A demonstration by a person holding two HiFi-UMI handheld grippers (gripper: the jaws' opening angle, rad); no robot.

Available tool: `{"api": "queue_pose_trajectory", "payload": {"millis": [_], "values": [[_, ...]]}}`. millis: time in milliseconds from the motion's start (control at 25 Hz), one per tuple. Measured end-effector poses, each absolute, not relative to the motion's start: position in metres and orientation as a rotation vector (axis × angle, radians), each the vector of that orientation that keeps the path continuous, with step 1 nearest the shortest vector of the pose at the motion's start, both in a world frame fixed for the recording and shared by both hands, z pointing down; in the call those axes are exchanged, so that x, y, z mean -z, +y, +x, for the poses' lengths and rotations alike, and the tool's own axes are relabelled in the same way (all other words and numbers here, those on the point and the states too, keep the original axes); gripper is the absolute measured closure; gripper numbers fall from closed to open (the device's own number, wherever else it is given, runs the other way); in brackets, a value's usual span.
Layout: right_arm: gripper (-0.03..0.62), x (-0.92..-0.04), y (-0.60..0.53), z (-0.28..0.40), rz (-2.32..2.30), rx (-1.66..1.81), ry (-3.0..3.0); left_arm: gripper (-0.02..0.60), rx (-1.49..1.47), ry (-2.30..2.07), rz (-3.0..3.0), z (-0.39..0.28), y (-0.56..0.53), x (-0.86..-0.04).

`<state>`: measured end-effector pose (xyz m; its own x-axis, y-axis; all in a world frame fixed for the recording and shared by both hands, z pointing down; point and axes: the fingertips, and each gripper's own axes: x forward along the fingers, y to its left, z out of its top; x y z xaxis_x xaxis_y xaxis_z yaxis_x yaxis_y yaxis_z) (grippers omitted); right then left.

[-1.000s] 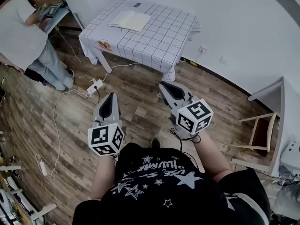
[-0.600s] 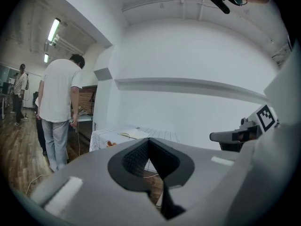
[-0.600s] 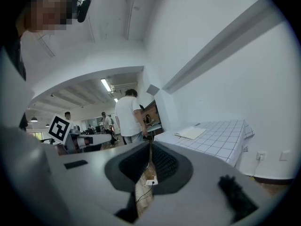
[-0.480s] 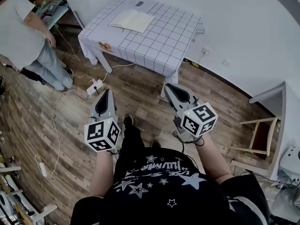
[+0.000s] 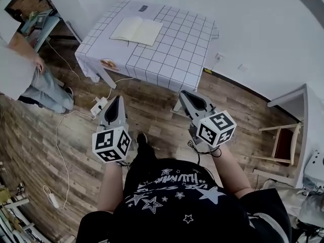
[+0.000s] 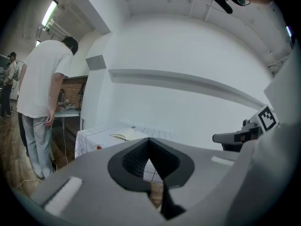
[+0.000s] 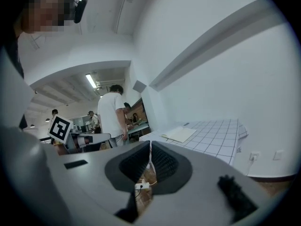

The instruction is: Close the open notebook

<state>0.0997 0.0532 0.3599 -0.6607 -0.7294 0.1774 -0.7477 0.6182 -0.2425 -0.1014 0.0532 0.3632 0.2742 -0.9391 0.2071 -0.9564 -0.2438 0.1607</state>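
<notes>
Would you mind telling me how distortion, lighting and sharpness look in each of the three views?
Head view: strong wide-angle bending, dark corners, even light; the notebook on the table looks sharp. Left gripper view: round frame with black edges, the ceiling lamp glares, the wall ledge bows. Right gripper view: same curving, the white wall looks nearly washed out.

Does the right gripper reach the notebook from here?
Probably not yet: the right gripper hangs over the floor, short of the table, and the notebook lies toward its far side. Nothing blocks the way.

Bystander (image 5: 20, 77) at left; power strip (image 5: 96, 105) on wood floor (image 5: 152, 103); chair (image 5: 281, 144) at right.
</notes>
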Motion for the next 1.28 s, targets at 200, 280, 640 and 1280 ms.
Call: {"api": "queue_pose_trajectory", "payload": {"millis": [200, 280, 640, 1280], "values": [[0.579, -0.353, 0.007, 0.075, 1.306, -0.45, -2.741, 0.572, -0.122, -1.691, 2.307, -0.122, 0.005, -0.366], [0.579, -0.352, -0.009, 0.064, 1.318, -0.453, -2.729, 0.572, -0.13, -1.664, 2.326, -0.129, -0.011, -0.366], [0.579, -0.357, -0.071, -0.009, 1.302, -0.499, -2.71, 0.572, -0.141, -1.622, 2.355, -0.191, -0.077, -0.37], [0.579, -0.387, -0.111, 0.0, 1.451, -0.73, -2.587, 0.572, -0.204, -1.48, 2.38, -0.195, -0.134, -0.404]]}}
